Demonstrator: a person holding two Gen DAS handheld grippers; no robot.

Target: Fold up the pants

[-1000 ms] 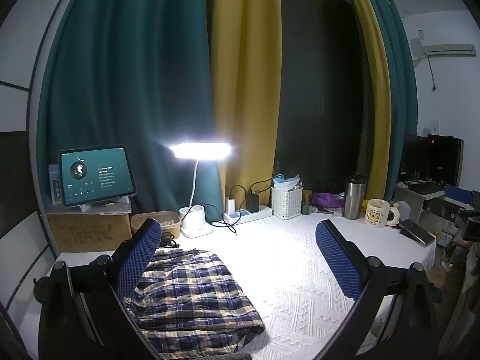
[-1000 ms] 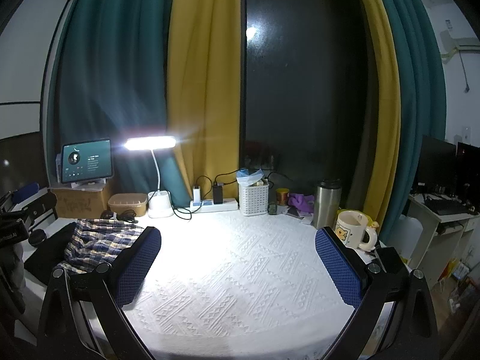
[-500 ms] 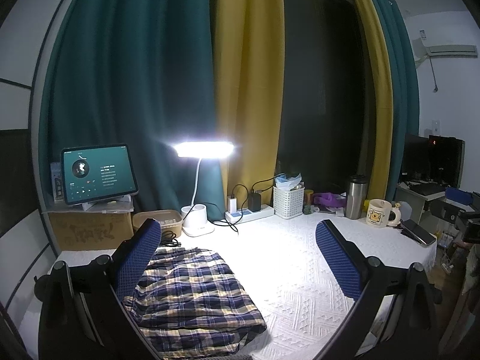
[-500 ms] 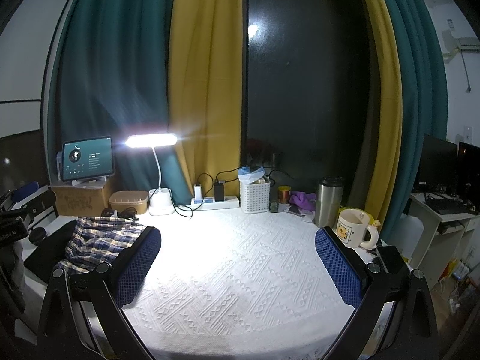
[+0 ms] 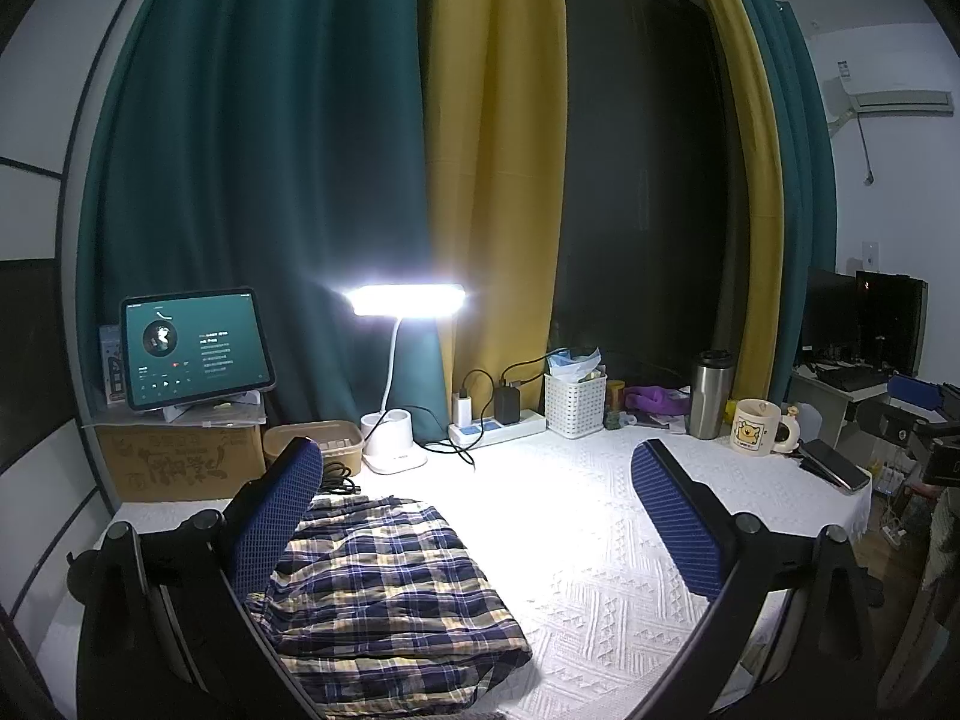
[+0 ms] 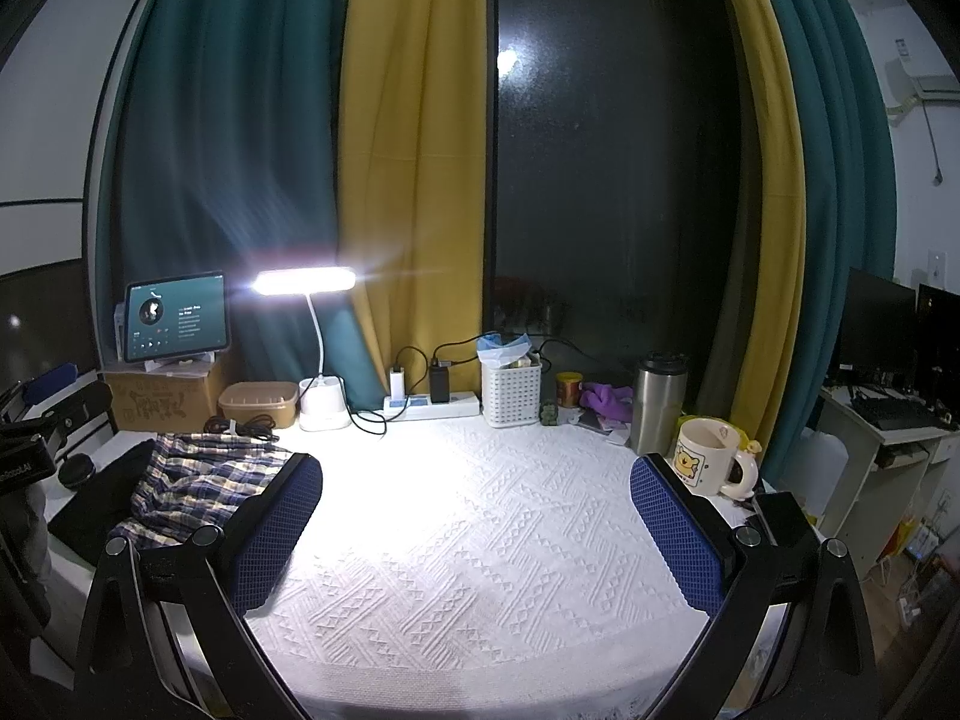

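Note:
Folded plaid pants [image 5: 384, 594] in navy, cream and yellow lie in a compact bundle at the left end of the white textured table cover [image 5: 570, 540]. My left gripper [image 5: 477, 510] hovers open above the table, its left pad over the bundle's near left edge, with nothing held. In the right wrist view the pants [image 6: 198, 480] sit far left, partly behind the left pad. My right gripper [image 6: 474, 516] is open over the bare middle of the cover [image 6: 468, 540], well right of the pants.
Along the back stand a lit desk lamp [image 5: 393, 420], tablet [image 5: 195, 348] on a cardboard box, power strip [image 5: 498, 426], white basket [image 5: 575, 402], steel tumbler [image 5: 710, 387] and mug [image 5: 756, 427]. A phone [image 5: 834, 465] lies at the right edge. Dark cables [image 6: 240, 423] lie behind the pants.
Both views have shifted slightly; the lamp and back items sit a little further right in the left wrist view. The pants lie unmoved and both grippers stay open.

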